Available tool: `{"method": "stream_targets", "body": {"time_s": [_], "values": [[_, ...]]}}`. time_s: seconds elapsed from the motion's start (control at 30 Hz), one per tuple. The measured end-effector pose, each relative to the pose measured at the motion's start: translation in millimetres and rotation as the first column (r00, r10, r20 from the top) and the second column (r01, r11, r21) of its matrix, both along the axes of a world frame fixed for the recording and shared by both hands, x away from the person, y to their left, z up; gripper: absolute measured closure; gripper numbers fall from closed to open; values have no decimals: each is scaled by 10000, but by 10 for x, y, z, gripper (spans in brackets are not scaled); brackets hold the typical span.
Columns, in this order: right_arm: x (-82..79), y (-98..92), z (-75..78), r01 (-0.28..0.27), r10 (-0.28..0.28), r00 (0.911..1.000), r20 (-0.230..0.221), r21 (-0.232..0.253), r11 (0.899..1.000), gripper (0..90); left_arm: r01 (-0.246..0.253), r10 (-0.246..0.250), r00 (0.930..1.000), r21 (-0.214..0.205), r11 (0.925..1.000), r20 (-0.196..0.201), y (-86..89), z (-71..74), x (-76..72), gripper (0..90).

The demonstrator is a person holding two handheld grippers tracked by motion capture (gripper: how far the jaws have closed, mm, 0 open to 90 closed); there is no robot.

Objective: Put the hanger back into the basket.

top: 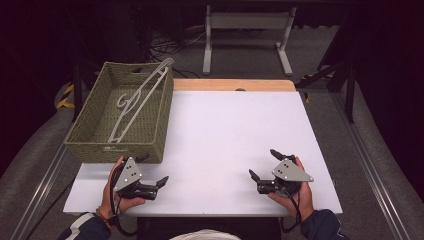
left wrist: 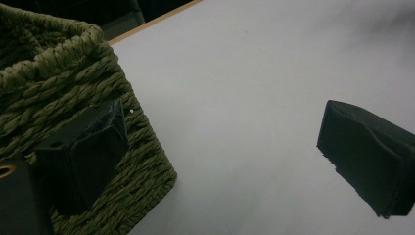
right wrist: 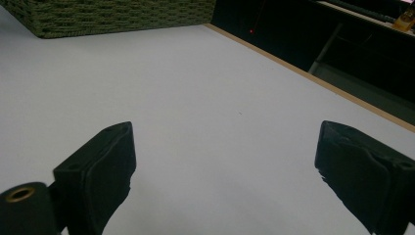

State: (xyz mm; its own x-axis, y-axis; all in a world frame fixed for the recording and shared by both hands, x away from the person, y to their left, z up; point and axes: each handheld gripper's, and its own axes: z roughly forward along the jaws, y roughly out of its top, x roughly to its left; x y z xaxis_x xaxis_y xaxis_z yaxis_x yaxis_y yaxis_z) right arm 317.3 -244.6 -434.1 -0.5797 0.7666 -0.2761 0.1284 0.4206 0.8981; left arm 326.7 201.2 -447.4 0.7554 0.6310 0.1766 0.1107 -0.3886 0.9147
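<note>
A green woven basket (top: 87, 142) stands on the left part of the white table (top: 235, 130). A pale plastic hanger (top: 137, 100) leans inside it, its top end sticking out over the far right corner. My left gripper (top: 154, 169) is held just in front of the basket's near right corner, open and holding nothing. In the left gripper view the left gripper (left wrist: 220, 147) has one jaw right by the basket (left wrist: 54, 83) wall. My right gripper (top: 262, 162) is open and holding nothing near the table's front right. The right gripper view shows the right gripper (right wrist: 227, 161) over bare table, with the basket (right wrist: 112, 14) far off.
A wooden strip (top: 232, 85) runs along the table's far edge. Behind it a white metal frame (top: 247, 22) stands on the floor among cables. Dark surroundings and floor rails flank both sides of the table.
</note>
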Motion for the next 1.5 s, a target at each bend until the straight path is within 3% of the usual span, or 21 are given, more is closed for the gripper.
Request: {"method": "stream_targets", "body": {"time_s": [0.5,1.5], "values": [[-26,-12,21,-25,25,9999,100,-19,10000,89,69,-70,9998,16,10000,194,5,5,-16,44],[-28,-32,19,-8,8,10000,46,93,10000,89,171,-171,9999,26,9999,1,-31,-7,-4,48]]}}
